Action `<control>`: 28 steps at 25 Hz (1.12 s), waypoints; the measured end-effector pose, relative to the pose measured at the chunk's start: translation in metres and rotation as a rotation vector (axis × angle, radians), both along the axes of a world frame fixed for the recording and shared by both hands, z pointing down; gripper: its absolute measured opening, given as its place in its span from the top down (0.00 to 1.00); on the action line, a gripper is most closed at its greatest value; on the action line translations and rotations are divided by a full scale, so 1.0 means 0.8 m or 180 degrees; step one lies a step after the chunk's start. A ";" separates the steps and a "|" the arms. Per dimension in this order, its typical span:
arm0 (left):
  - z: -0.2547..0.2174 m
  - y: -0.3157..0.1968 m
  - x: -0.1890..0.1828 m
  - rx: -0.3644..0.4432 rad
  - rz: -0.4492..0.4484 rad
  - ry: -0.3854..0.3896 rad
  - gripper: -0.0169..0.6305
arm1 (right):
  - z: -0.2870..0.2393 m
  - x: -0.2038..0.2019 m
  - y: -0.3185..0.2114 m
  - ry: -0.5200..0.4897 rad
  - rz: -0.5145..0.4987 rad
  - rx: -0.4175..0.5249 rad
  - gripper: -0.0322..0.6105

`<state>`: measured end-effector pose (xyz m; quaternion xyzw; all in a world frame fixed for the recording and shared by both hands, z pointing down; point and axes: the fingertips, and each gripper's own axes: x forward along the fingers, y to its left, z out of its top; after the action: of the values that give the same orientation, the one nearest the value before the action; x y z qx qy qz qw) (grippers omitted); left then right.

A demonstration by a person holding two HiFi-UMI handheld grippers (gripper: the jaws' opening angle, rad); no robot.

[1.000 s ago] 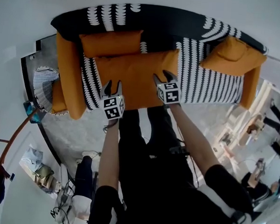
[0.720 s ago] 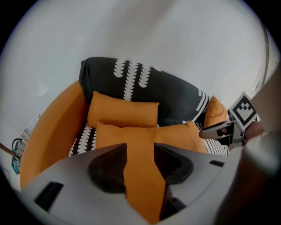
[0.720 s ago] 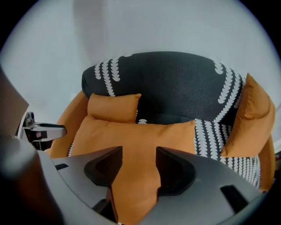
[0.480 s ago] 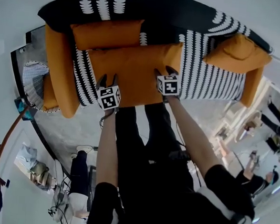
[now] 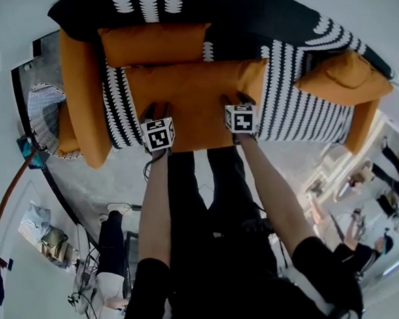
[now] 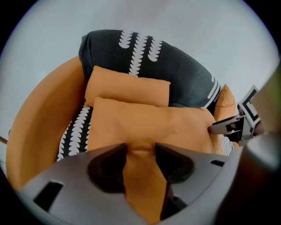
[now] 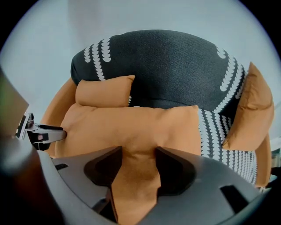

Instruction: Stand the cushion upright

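A large orange cushion [image 5: 190, 100] lies flat on the sofa seat [image 5: 294, 118], its near edge toward me. My left gripper [image 5: 155, 109] is at the left part of that edge. Its jaws are opening, and a fold of the cushion [image 6: 149, 123] stands between them at the left gripper [image 6: 140, 147]. My right gripper [image 5: 236, 101] is at the right part of the same edge with its jaws wide. The cushion [image 7: 131, 123] fills the gap in the right gripper [image 7: 137, 149]. The pads of both are hidden.
A smaller orange cushion [image 5: 153, 43] leans on the dark backrest [image 5: 250, 16]. Another orange cushion [image 5: 345, 77] sits at the sofa's right end. An orange armrest [image 5: 78, 92] bounds the left side. A patterned basket [image 5: 42, 114] stands beside it. My legs [image 5: 211, 190] are against the sofa's front.
Both grippers have come down onto the cushion's near edge, and their jaws have spread wider. The cushion has not moved.
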<state>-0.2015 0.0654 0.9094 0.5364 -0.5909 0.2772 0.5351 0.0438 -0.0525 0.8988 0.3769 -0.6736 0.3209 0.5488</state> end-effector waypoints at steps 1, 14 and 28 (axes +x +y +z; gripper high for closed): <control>0.002 0.000 0.000 0.0015 0.0002 -0.0016 0.67 | 0.001 0.001 -0.001 0.0023 0.0004 -0.0001 0.60; 0.004 0.004 0.005 0.0079 0.0100 -0.0080 0.88 | 0.011 0.004 0.008 -0.0021 0.0010 -0.0116 0.79; -0.021 0.010 0.008 0.0253 -0.0007 -0.0102 0.97 | -0.005 0.002 0.014 -0.0154 0.0061 -0.0112 0.95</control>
<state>-0.1948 0.0730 0.8930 0.5520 -0.6105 0.2615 0.5041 0.0452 -0.0413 0.8947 0.3657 -0.6773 0.3470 0.5358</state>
